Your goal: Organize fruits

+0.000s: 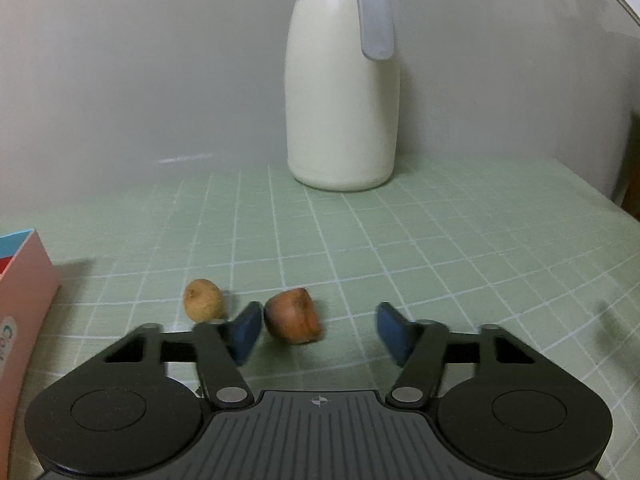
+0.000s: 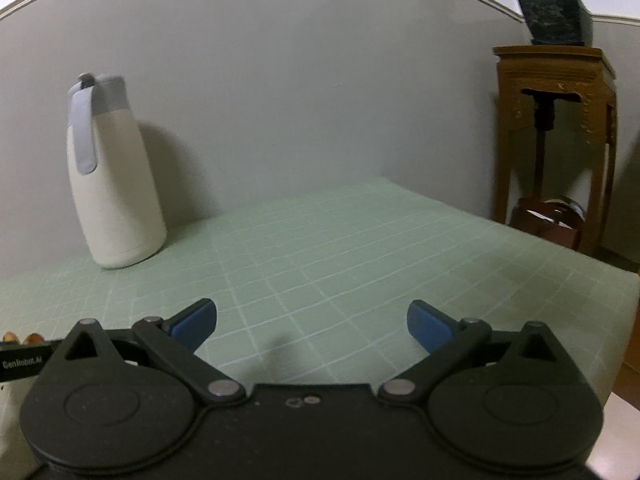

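Observation:
Two small fruits lie on the green grid mat (image 1: 460, 240) in the left wrist view. A reddish-brown fruit (image 1: 294, 316) sits between the jaws of my left gripper (image 1: 319, 316), close against the left pad, while the right pad stands well clear of it. A tan round fruit (image 1: 203, 299) rests just outside the left finger. My right gripper (image 2: 311, 312) is wide open over bare mat (image 2: 320, 248), with nothing between its fingers. At the far left edge of the right wrist view, both fruits (image 2: 24, 337) peek out behind part of the other gripper.
A cream jug (image 1: 342, 92) with a grey lid and handle stands at the back by the wall, also the jug (image 2: 114, 184) in the right wrist view. A pink box (image 1: 20, 320) is at the left. A wooden stand (image 2: 556, 128) is beyond the table's right edge.

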A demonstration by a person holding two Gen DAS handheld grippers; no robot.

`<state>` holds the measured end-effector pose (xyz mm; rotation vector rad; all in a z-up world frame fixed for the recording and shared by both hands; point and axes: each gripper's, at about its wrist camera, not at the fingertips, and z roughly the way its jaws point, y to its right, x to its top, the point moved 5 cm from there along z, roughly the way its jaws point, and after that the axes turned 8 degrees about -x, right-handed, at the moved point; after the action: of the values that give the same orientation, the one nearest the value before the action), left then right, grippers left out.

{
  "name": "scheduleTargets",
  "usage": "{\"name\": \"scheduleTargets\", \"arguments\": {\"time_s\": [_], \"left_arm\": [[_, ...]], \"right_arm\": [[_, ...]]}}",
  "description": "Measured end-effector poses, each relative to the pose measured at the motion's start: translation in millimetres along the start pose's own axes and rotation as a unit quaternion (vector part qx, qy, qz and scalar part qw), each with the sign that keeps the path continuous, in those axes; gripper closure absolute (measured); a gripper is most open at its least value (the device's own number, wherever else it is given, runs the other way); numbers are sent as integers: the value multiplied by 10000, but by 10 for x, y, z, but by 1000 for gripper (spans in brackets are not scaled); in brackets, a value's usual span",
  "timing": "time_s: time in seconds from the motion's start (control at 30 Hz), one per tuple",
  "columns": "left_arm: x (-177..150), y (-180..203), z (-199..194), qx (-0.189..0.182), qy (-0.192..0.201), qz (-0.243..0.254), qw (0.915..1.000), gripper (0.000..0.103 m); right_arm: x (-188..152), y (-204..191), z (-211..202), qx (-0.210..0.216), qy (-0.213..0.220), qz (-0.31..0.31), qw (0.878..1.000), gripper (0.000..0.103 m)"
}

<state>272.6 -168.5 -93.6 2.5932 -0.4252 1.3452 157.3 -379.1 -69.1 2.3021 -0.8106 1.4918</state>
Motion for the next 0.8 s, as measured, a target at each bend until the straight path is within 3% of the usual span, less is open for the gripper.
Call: {"name": "scheduleTargets", "arguments": {"time_s": [0.8], "left_arm": [[12,-15,89,27,-113,-132,9998,66]], "right_arm": [[-13,-4,38,-36,-116,-50,9999,1]]}}
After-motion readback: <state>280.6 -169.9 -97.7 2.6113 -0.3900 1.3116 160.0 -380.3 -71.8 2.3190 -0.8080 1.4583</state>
